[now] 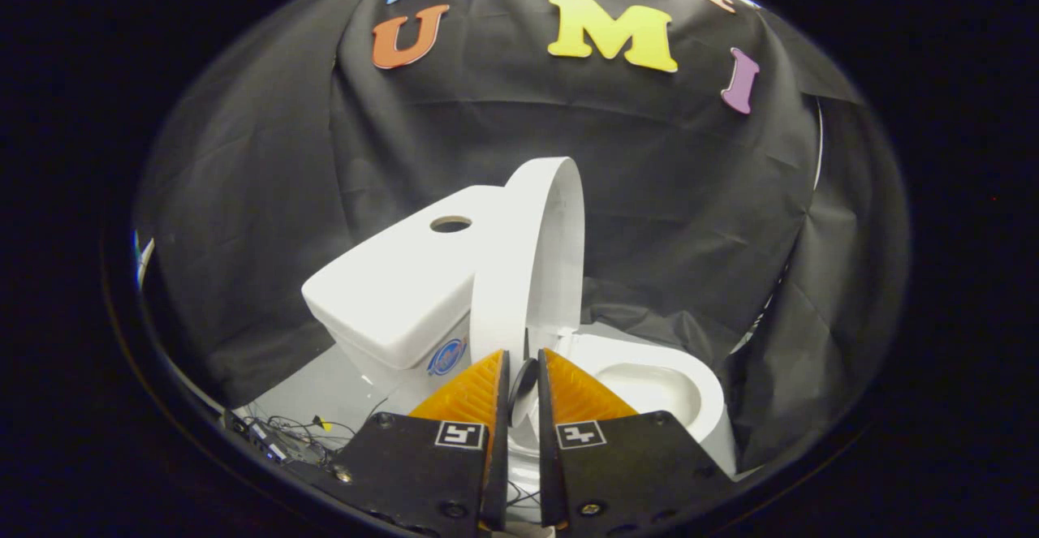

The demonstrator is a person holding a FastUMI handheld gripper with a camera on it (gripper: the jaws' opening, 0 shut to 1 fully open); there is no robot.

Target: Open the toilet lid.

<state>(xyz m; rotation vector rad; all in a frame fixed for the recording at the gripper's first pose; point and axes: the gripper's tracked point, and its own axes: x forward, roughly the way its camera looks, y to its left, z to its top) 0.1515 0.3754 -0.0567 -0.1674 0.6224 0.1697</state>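
Tongs (523, 376) are nearly pressed together, and I am pinching the rim of the toilet lid (532, 262) between them; a dark sliver of that rim is showing in the narrow gap, so both fingers (471, 396) seem to be bearing on it, though the contact itself is partly hidden by the pads.

Handling, as I judge it: the lid is looking like stiff, smooth, glossy plastic, light enough to swing on its hinge but slippery under a pinch. The thin free edge, far from the hinge, is the sensible place to hold, and that is where I am gripping. It would likely clatter if it slipped, so a steady grip matters more than a hard one.

Just beyond the tongs the lid is standing almost upright, edge-on to me, leaning toward the tank (398, 286) on the near left. To the right of the lid the bowl (657, 388) is lying open, its white rim exposed. I would judge the opening nearly done, with only the last lean against the tank remaining.

My hand is holding the tongs low and level, pointing along the lid's edge toward the far wall, fingers set either side of the rim.

Cables (284, 432) are lying on the floor (325, 392) at the near left.
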